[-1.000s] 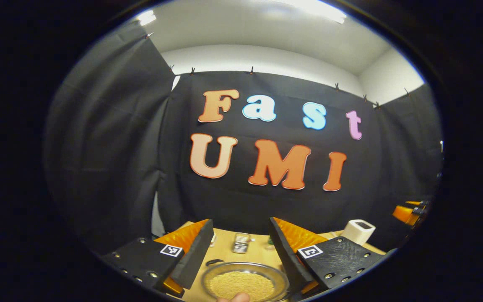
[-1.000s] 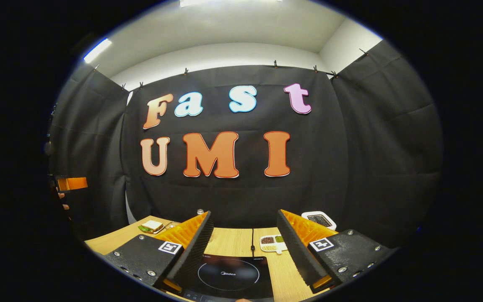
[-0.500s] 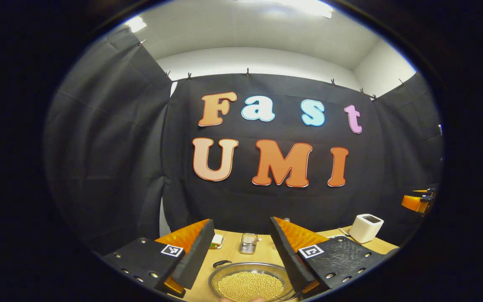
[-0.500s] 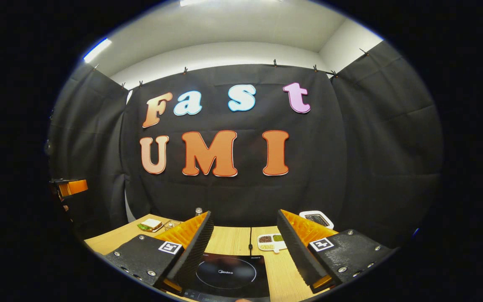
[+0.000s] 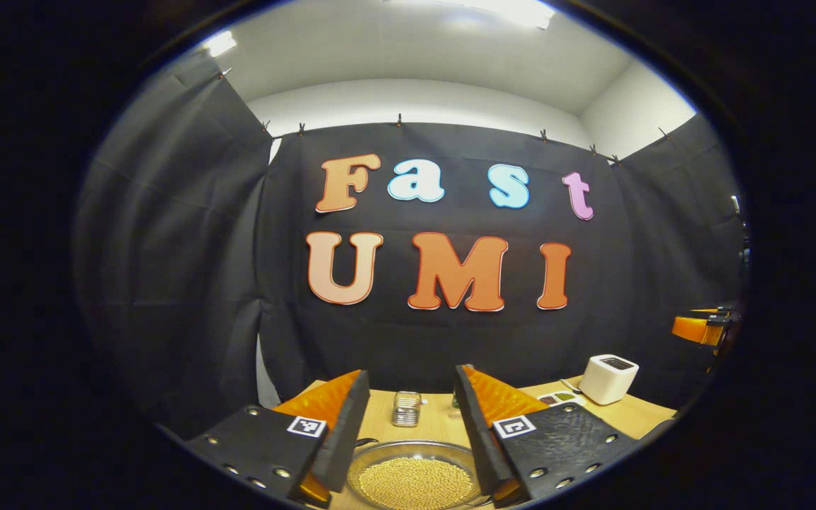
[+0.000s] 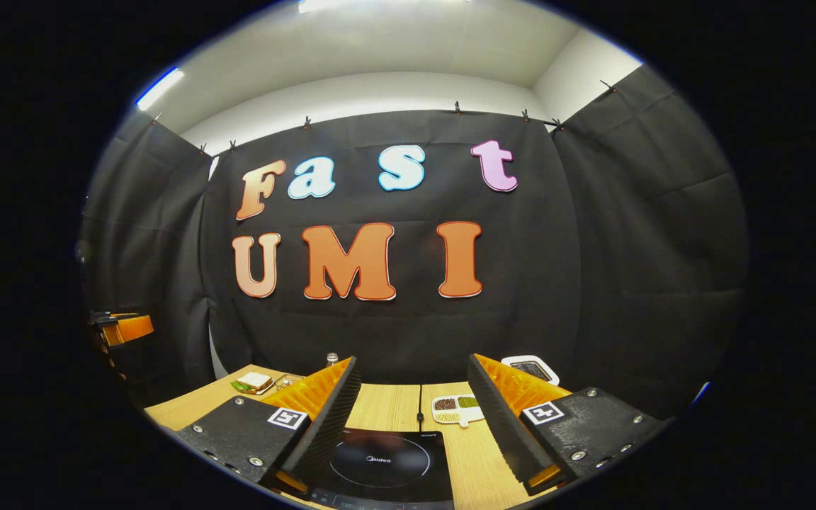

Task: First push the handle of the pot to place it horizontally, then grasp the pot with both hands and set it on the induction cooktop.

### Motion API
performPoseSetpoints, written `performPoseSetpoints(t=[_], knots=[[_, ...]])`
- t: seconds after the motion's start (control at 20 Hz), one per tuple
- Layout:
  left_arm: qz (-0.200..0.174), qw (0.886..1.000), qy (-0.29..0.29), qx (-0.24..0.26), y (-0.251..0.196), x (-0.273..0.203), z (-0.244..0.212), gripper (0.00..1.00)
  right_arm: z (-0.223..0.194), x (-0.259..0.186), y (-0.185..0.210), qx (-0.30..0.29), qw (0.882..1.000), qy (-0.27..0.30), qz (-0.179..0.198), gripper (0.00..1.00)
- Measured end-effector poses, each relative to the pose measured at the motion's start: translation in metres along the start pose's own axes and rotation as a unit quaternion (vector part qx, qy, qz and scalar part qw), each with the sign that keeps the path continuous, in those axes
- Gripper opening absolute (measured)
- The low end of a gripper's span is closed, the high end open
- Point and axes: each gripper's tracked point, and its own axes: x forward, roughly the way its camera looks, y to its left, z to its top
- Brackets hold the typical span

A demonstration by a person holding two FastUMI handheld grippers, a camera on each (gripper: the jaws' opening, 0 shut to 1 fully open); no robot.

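While the left claw (image 5: 408,425) has edged nearer, spread wide over the grain-filled pot (image 5: 415,478) at lower centre, the right claw (image 6: 411,418) (also wide, empty) hovers above the induction cooktop (image 6: 387,464); handle push pending.

The pot (image 5: 415,474) is a shallow, round metal vessel with a thin shiny rim, filled nearly level with small yellow grains. It sits upright on the light wooden table (image 5: 436,425), low in the left gripper view. A dark curved handle (image 5: 364,443) shows at its far left edge, lying close along the rim; how it is angled cannot be told.

The induction cooktop (image 6: 383,467) is a flat black glass slab with a thin white ring marked at its middle. It lies flat on the same table, its top bare, and a dark cord (image 6: 420,404) runs from its far edge toward the wall.
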Motion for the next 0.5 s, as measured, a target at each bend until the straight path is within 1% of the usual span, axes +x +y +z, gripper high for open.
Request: performPoseSetpoints(t=[0.05,0.1,0.15,0.2,0.3,0.35,0.4,0.45,0.5], knots=[[-0.001,1.0,0.004,-0.003,0.001,0.002,-0.003,0.44,-0.001,0.0,0.0,-0.002,1.0,0.001,0.0,0.95],[-0.006,1.0,0.005,-0.005,-0.001,0.003,-0.005,0.4,-0.001,-0.001,0.001,-0.005,1.0,0.001,0.002,0.95],[-0.014,1.0,0.004,-0.009,-0.004,0.004,-0.005,0.33,0.0,-0.002,0.003,-0.006,1.0,0.0,0.004,0.95],[-0.03,0.999,0.008,-0.012,-0.011,0.003,-0.006,0.33,0.0,-0.003,0.004,-0.006,1.0,0.0,0.006,0.95],[-0.082,0.996,0.015,-0.027,-0.036,-0.003,-0.007,0.2,0.0,-0.002,0.006,-0.002,1.0,-0.001,0.01,0.95],[-0.094,0.995,0.026,-0.033,-0.041,-0.004,-0.013,0.14,0.0,-0.001,0.005,0.0,1.0,-0.001,0.01,0.95],[-0.101,0.994,0.033,-0.031,-0.043,-0.004,-0.019,0.14,-0.001,0.0,0.003,0.001,1.0,0.0,0.008,0.95],[-0.099,0.994,0.035,-0.025,-0.042,-0.002,-0.021,0.04,-0.002,0.0,0.003,0.002,1.0,0.001,0.007,0.95],[-0.092,0.995,0.04,-0.019,-0.038,0.0,-0.026,0.04,-0.003,0.0,0.004,0.002,1.0,0.002,0.007,0.95]])
